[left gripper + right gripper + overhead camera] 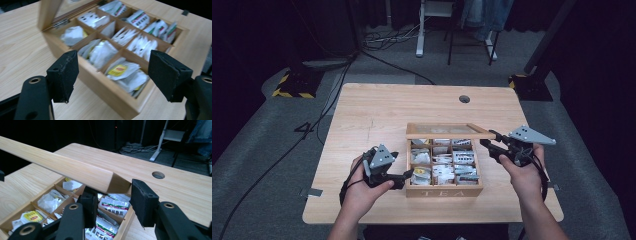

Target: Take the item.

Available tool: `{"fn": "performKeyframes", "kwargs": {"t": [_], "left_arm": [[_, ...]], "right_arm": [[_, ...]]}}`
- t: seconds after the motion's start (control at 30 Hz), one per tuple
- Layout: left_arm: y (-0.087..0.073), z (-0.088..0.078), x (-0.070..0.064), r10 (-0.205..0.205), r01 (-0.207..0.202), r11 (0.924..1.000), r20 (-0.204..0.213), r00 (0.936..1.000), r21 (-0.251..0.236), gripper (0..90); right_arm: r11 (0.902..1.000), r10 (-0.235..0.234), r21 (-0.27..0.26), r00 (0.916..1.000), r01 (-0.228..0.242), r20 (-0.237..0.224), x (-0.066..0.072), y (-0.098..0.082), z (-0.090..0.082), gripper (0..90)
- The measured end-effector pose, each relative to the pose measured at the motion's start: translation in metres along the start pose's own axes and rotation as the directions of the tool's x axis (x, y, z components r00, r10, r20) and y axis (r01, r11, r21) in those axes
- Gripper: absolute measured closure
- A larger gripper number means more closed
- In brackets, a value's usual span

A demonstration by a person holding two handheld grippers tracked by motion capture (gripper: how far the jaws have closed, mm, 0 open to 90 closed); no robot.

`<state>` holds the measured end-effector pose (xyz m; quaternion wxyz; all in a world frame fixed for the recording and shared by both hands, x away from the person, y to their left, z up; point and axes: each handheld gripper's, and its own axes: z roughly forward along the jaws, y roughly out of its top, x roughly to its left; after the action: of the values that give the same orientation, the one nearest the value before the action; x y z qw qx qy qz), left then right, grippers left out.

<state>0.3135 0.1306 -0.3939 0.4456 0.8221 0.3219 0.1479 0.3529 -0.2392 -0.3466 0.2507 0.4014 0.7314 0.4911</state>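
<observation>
A wooden tea box marked TEA stands open on the table, its compartments full of tea bags. Its lid is raised over the back row. My right gripper is at the lid's right end. In the right gripper view the lid's corner lies between the jaws of that gripper, with a small gap on the left jaw's side, so the jaws are open. My left gripper hovers at the box's front left corner. Its jaws stand wide open with nothing held.
The light wooden table has a round cable hole at the back right. Grey carpet with cables surrounds it, and desk and chair legs stand behind. Bare tabletop lies left of and behind the box.
</observation>
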Motion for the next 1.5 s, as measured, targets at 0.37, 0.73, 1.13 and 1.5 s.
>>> {"fn": "performKeyframes", "kwargs": {"t": [0.37,0.73,1.13,1.5], "left_arm": [[0.023,0.020,-0.026,0.067,-0.067,0.9977,0.056,0.9962,0.002,25.6],[0.044,0.047,-0.047,0.094,-0.096,0.9954,0.120,0.9883,0.010,27.2],[0.052,0.084,-0.052,0.041,-0.050,0.9979,0.200,0.9790,0.041,32.4],[0.055,0.114,-0.056,0.037,-0.060,0.9944,0.242,0.9695,0.087,36.4]], "right_arm": [[0.9998,0.010,-0.019,0.9999,-0.010,-0.006,-0.001,0.004,-0.003,60.1],[0.9997,0.005,-0.022,0.9998,-0.005,-0.017,-0.003,0.004,-0.003,60.1],[0.9998,-0.004,-0.021,0.9998,0.004,-0.017,-0.003,0.005,-0.003,60.1],[0.9998,-0.008,-0.021,0.9997,0.007,-0.023,-0.004,0.005,-0.003,60.0]]}}
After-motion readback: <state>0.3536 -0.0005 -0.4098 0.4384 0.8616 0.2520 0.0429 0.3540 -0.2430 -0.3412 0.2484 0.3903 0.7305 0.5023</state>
